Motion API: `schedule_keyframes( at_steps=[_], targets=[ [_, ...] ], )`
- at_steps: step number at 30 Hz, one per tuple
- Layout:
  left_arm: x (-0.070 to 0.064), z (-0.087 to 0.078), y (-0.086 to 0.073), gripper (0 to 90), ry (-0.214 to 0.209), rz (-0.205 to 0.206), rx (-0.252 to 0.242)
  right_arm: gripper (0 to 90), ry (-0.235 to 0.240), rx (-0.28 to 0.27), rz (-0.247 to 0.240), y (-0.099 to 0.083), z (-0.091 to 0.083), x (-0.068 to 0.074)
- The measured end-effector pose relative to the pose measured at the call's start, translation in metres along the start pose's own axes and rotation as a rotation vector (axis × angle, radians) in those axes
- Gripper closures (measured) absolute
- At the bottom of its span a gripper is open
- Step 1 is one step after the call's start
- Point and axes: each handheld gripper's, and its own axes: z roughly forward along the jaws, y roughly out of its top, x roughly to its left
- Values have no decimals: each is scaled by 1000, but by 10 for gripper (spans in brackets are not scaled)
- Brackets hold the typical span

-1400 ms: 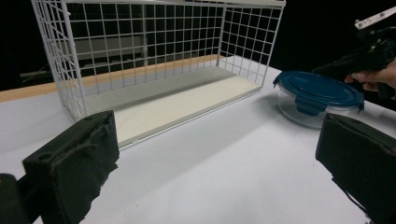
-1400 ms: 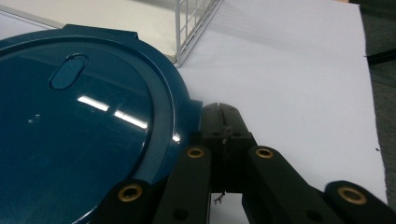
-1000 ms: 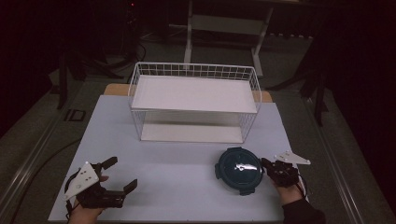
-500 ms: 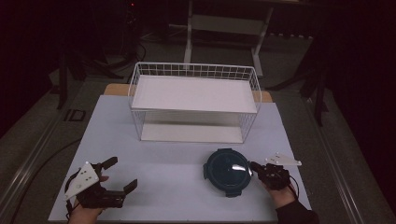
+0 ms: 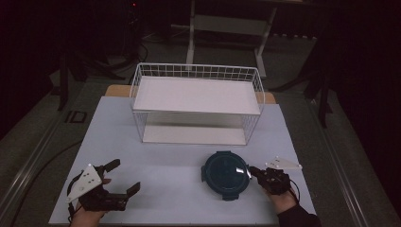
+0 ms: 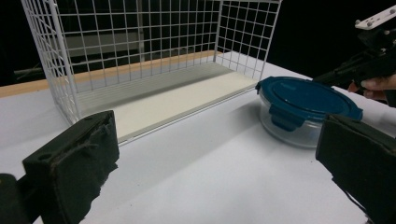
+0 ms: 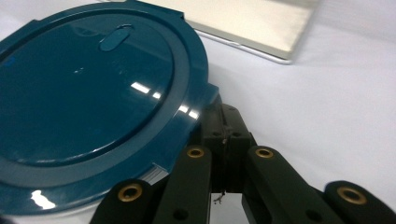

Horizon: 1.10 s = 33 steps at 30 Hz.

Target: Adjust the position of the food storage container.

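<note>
A round clear container with a dark blue clip lid (image 5: 226,173) (image 6: 303,100) (image 7: 93,84) stands on the white table (image 5: 165,161), front right of centre. My right gripper (image 5: 254,170) (image 7: 223,116) is shut, and its tips touch the lid's right edge at a clip. The left gripper view also catches that gripper (image 6: 355,70) beside the container. My left gripper (image 5: 126,175) (image 6: 219,158) rests open at the front left, with nothing between its pads (image 6: 74,163).
A white wire basket (image 5: 196,71) (image 6: 140,46) lies on its side at the back middle of the table, its open face toward me and a white panel inside. Bare tabletop lies between the two grippers. Dark floor and stands surround the table.
The container has slid to the left, with my right gripper following against its right edge. The left gripper has stayed put.
</note>
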Motion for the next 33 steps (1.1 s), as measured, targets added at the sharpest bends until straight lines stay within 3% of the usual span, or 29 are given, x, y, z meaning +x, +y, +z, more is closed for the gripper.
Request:
schedule_keyframes(
  at_steps=[9, 15, 33],
  targets=[
    [-2, 2, 0, 0, -10, 3, 6, 900, 49, 1, -46, 7, 3, 20],
    [-2, 3, -1, 0, -14, 2, 14, 900, 80, -3, -39, 8, 6, 24],
    [-5, 7, -2, 0, -32, 8, 30, 900, 168, 1, -89, 21, 25, 52]
  ],
)
